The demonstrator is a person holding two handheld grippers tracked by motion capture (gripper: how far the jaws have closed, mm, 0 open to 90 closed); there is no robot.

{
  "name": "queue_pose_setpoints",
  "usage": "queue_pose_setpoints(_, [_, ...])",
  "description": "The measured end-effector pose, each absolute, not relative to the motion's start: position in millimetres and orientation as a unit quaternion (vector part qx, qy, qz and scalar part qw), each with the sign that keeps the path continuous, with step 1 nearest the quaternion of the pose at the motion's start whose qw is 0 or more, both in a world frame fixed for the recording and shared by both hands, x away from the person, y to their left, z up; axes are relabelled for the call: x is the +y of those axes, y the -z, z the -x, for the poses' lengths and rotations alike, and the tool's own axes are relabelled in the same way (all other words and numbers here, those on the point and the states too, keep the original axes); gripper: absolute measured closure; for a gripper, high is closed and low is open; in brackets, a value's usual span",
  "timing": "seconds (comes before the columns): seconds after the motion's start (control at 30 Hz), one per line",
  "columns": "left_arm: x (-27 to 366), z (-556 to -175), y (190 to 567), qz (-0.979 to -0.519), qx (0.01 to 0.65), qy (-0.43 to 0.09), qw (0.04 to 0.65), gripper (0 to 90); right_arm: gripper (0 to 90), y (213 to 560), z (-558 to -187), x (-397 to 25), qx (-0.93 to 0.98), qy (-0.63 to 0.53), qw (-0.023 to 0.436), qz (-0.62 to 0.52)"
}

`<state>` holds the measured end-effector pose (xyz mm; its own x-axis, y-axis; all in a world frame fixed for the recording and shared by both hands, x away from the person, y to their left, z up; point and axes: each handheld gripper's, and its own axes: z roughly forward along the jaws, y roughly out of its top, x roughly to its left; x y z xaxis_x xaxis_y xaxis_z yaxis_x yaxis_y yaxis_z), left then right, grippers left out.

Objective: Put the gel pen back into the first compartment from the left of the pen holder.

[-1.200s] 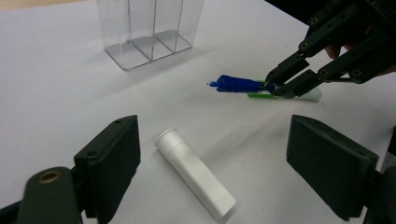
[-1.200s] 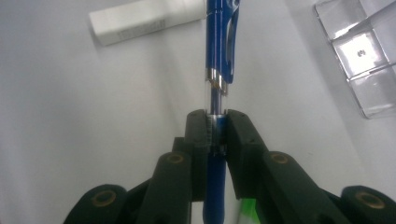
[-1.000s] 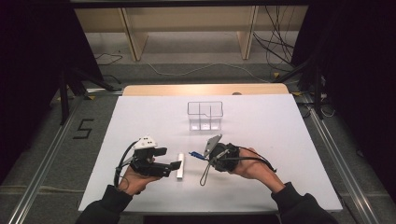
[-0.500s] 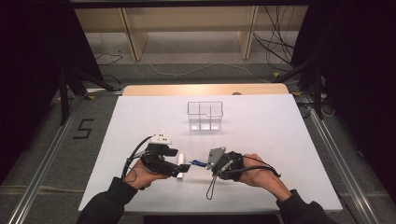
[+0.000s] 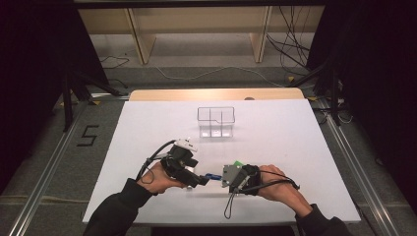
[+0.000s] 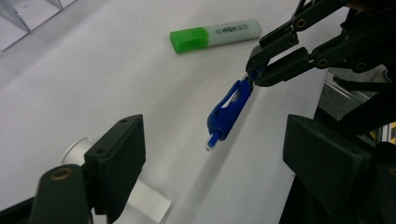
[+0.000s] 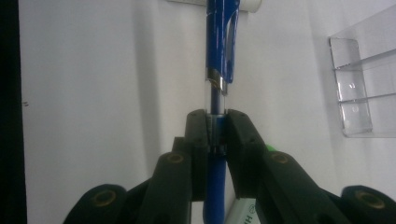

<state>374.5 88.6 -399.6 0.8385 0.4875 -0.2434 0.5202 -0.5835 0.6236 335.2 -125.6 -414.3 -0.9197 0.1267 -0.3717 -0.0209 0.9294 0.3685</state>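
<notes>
A blue capped pen [image 5: 212, 176] hangs just above the white table [image 5: 295, 137], held level. My right gripper [image 5: 225, 176] is shut on its clear barrel [image 7: 215, 126], well behind the cap [image 7: 223, 37]. In the left gripper view the pen [image 6: 229, 112] points its capped end at the gap of my left gripper [image 6: 217, 140], whose jaws stand wide open on either side. In the high view the left gripper [image 5: 200, 180] sits just left of the pen's tip. A green highlighter [image 6: 215, 35] lies on the table behind the right gripper [image 6: 256, 74].
A clear plastic organiser [image 5: 216, 121] with compartments stands at the table's middle back, also at the right [image 7: 364, 88] of the right gripper view. A white tube-like object [image 6: 140, 198] lies on the table under my left jaw. The highlighter's green end [image 5: 238, 163] peeks out beside the right hand.
My left gripper has moved right, toward the pen. My right gripper, still holding the pen, has come slightly nearer the table's front, and the gap between the two has closed.
</notes>
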Motion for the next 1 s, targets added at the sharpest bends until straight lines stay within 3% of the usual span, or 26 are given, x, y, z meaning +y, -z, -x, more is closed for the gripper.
queue_pose_setpoints(0.53, [68,-383,404,-0.914,0.257,0.065,0.307,23.8,79.8,414,-328,-127,0.962,-0.179,0.207,0.017])
queue_pose_setpoints(1.0, [55,-387,419,-0.925,0.233,0.115,0.278,33.4,79.8,416,-323,-124,0.961,-0.164,0.214,0.068])
